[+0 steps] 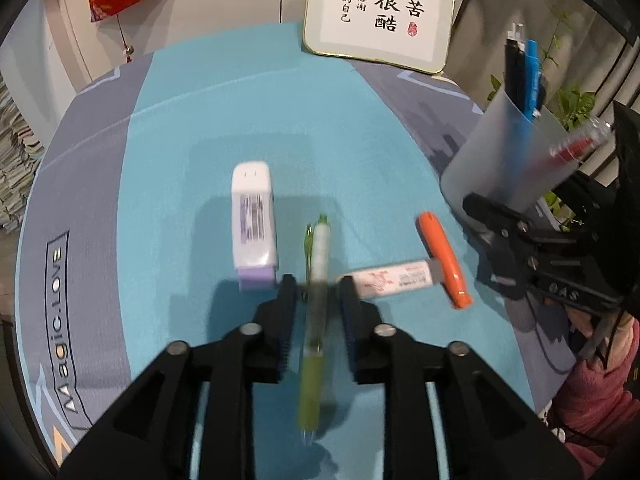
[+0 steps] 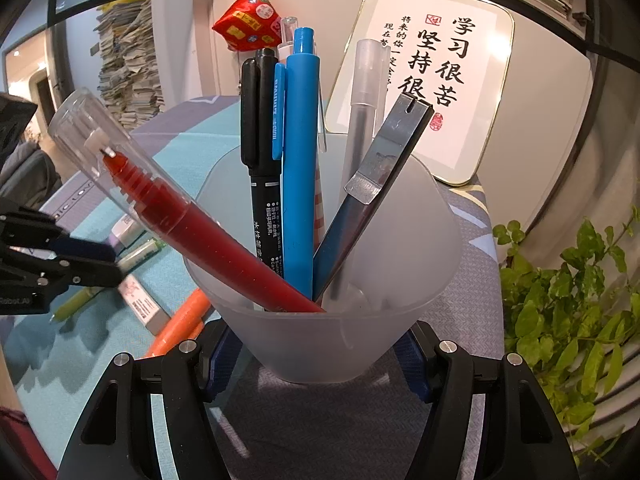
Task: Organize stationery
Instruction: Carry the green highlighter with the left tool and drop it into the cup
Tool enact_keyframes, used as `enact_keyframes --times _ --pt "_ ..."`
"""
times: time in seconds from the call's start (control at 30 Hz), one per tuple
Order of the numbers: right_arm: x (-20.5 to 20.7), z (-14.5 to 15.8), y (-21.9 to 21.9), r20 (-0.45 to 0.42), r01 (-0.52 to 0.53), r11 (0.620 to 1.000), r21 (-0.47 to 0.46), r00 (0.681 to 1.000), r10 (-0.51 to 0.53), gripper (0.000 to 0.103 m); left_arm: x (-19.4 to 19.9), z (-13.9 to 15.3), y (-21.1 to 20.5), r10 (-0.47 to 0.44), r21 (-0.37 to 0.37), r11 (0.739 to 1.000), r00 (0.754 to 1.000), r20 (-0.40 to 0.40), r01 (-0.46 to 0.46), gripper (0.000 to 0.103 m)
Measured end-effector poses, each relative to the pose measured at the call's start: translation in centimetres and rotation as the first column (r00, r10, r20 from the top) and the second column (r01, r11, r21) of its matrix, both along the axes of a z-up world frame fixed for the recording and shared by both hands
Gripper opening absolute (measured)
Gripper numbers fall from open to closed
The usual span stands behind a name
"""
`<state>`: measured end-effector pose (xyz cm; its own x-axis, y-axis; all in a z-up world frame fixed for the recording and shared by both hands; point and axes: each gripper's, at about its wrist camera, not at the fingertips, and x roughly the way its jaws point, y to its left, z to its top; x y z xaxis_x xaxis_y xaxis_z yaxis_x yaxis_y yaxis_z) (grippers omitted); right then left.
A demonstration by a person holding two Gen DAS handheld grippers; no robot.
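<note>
A green pen (image 1: 314,328) lies between the left tongs (image 1: 316,304) as a stationery tidy-up goes on over a teal worktop (image 1: 192,128). The left tongs stand narrowly parted astride the barrel; the picture is blurred, and whether the pads actually press on the pen cannot be told. The right tongs (image 2: 316,354) are clamped on the base of a frosted pen cup (image 2: 332,332), tipped back toward its holder and already carrying a red pen (image 2: 208,232), a black marker (image 2: 262,160), a blue pen (image 2: 300,160), a clear-capped pen (image 2: 366,92) and a utility knife (image 2: 372,196).

Just beyond the left tongs' left finger (image 1: 280,320) sits a white-and-purple correction tape (image 1: 254,220); just past the right finger (image 1: 354,320) lies a white eraser (image 1: 394,278) with an orange marker (image 1: 442,256) touching its far end. The cup stands well off to the right of the left tongs.

Done well, the step in hand, taking up the green pen, calls for a squeeze square across the barrel near its middle, so it does not swivel. A straight lift would spare the eraser and tape crowding both fingers. With the cup mouth packed, the likeliest free gap looks to be between the red pen and the black marker.
</note>
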<state>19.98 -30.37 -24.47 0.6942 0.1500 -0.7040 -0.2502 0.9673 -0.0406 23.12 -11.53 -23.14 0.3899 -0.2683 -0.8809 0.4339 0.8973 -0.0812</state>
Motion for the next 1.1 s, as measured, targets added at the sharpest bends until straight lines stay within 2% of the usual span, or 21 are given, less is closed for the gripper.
enact_keyframes --times 0.27,0.5,0.53,0.57,0.63,0.9,1.1 --pt "0.0 0.0 -0.1 -0.001 0.002 1.0 0.004 1.0 -0.002 0.069 1.9 -0.6 -0.5 0.004 0.021 1.0 1.0 0.011 -0.004 0.022" --pt "0.0 0.0 -0.1 -0.001 0.002 1.0 0.003 1.0 -0.002 0.069 1.6 -0.9 -1.1 -0.013 0.05 0.999 0.999 0.046 0.01 0.022" --pt "0.0 0.0 -0.1 -0.001 0.002 1.0 0.003 1.0 -0.002 0.069 1.6 -0.9 -1.1 -0.013 0.052 0.999 0.999 0.047 0.01 0.02" --pt "0.0 0.0 -0.1 -0.001 0.002 1.0 0.003 1.0 -0.002 0.069 1.5 -0.9 -1.1 -0.012 0.05 0.999 0.999 0.046 0.01 0.012" --pt "0.0 0.0 -0.1 -0.001 0.002 1.0 0.003 1.0 -0.002 0.069 1.5 -0.8 -1.1 -0.011 0.045 0.999 0.999 0.038 0.009 0.013" --pt "0.1 0.0 -0.1 -0.006 0.002 1.0 0.003 1.0 -0.002 0.069 0.0 2.5 -1.0 -0.016 0.011 1.0 0.992 0.128 0.015 0.013" --pt "0.1 0.0 0.1 -0.007 0.004 1.0 0.002 1.0 -0.004 0.069 -1.8 5.7 -0.8 -0.026 -0.048 0.998 0.981 0.191 0.036 0.013"
